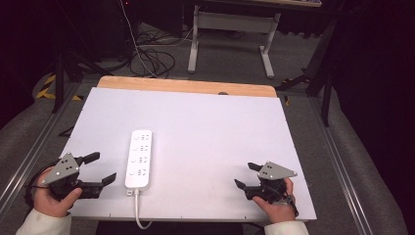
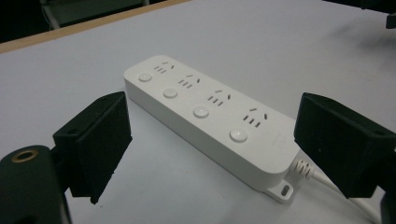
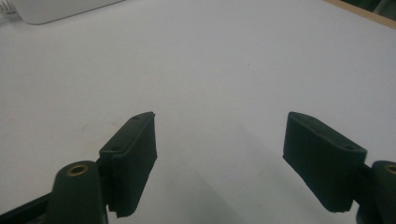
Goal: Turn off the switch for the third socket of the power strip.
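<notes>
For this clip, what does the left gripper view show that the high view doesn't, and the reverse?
Left gripper view alone: close detail of the white power strip, namely four round buttons, a socket group beside each, a mounting tab at the cord end, and the ribbed strain relief on its cord.

High view alone: both hands, the right claw open over bare table, the wooden far edge, the floor cables and a desk frame beyond.

Both: the strip lying flat on the white table, and the left claw open, not touching it.

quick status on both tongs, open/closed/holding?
Left tongs: open, empty, beside the power strip.
Right tongs: open, empty, over bare table.
</notes>
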The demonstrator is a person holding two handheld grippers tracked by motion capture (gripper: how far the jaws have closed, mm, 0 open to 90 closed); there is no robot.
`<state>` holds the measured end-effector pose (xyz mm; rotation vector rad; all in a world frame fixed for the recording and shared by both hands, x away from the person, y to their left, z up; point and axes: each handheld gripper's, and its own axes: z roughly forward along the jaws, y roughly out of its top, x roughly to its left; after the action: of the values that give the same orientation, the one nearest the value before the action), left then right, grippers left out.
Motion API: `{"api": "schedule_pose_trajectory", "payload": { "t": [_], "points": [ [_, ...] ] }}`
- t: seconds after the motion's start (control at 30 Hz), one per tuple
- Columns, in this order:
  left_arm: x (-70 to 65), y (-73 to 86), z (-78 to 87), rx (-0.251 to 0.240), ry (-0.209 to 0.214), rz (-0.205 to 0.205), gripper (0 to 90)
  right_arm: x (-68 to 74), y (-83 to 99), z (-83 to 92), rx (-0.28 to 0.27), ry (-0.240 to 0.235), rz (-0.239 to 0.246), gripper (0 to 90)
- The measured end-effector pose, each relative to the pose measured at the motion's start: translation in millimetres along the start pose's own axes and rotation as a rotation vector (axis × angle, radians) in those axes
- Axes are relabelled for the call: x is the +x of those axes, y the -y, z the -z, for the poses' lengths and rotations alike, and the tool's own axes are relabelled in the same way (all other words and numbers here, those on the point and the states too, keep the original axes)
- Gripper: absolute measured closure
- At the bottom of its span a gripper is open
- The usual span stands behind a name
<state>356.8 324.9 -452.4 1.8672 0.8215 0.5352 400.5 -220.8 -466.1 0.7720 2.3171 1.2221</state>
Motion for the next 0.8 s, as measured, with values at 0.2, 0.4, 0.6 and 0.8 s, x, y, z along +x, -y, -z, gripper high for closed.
{"api": "schedule_pose_trajectory", "payload": {
  "t": [0.2, 0.4, 0.6, 0.8],
  "points": [
    [3.1, 13.6, 0.3, 0.008, -0.010, 0.025, 11.5, 0.1, 0.0, 0.0, -0.001, -0.002, 0.000, 25.8],
    [8.4, 25.4, 1.7, 0.009, -0.019, 0.023, 11.5, 0.0, 0.1, 0.2, -0.004, -0.004, -0.002, 25.8],
    [9.8, 35.8, 1.2, 0.024, -0.036, 0.012, 11.5, 0.0, 0.1, 0.4, -0.004, -0.004, -0.001, 25.7],
    [9.0, 34.9, 0.3, 0.060, -0.030, 0.071, 14.1, 0.3, -0.2, 0.2, -0.003, -0.005, 0.002, 25.7]
  ]
}}
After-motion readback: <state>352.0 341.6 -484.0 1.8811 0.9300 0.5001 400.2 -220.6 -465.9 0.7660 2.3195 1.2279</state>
